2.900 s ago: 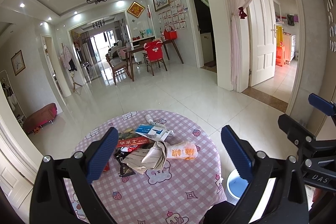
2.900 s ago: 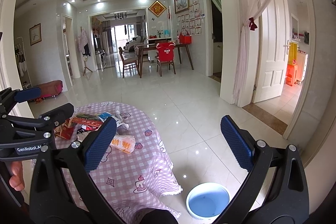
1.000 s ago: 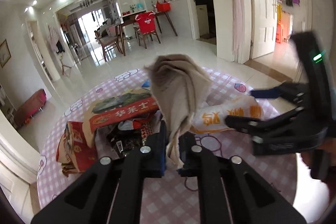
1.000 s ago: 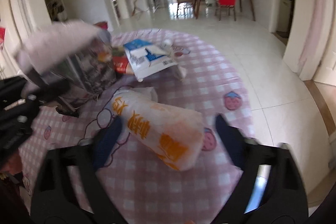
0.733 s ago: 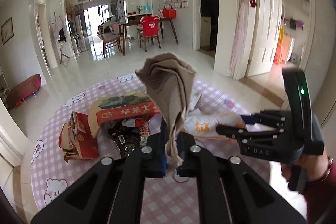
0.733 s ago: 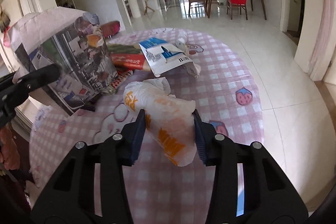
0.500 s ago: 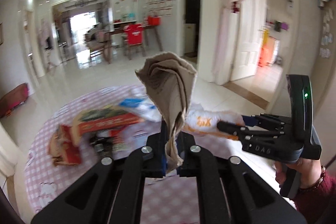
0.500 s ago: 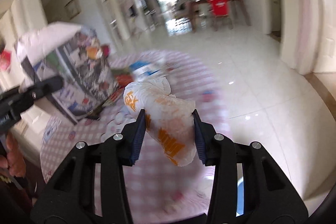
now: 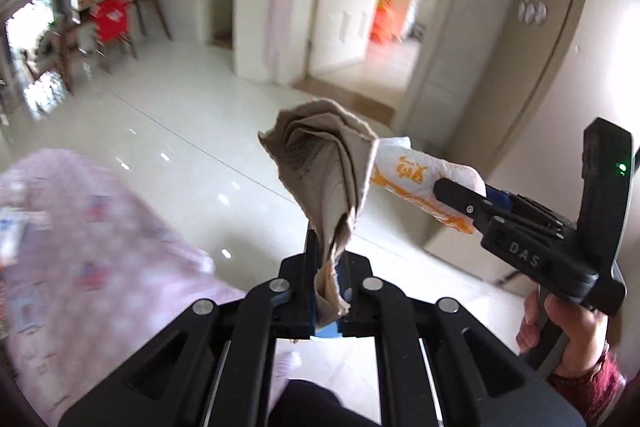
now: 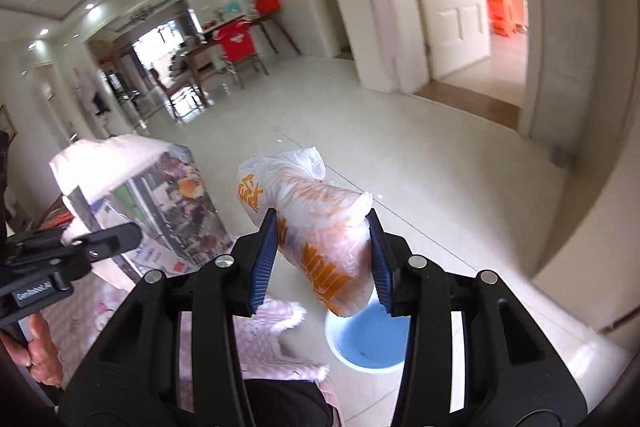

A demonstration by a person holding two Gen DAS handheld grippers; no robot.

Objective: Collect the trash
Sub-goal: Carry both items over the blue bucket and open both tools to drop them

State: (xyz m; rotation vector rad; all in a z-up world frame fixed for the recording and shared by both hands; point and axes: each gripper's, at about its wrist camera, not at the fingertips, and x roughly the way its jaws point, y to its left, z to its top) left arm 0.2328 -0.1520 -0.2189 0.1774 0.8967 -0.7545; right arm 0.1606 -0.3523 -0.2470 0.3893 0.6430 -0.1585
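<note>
**Both grippers loaded, held over the floor beside the table**

Your left gripper [image 9: 327, 269] is clamped narrow on the lower edge of a folded paper sheet [image 9: 326, 171], which stands up above the jaws. From the right wrist view, its printed side shows colour pictures [image 10: 160, 203].

Your right gripper [image 10: 322, 259] pinches a white plastic bag with orange print [image 10: 316, 223] across its middle; the bag bulges out above and below the pads.

A blue bucket [image 10: 372, 341] stands on the tiled floor, directly under the bag's lower end. The pink checked tablecloth [image 9: 92, 251] lies to your left, its edge hanging beside the bucket.
</note>
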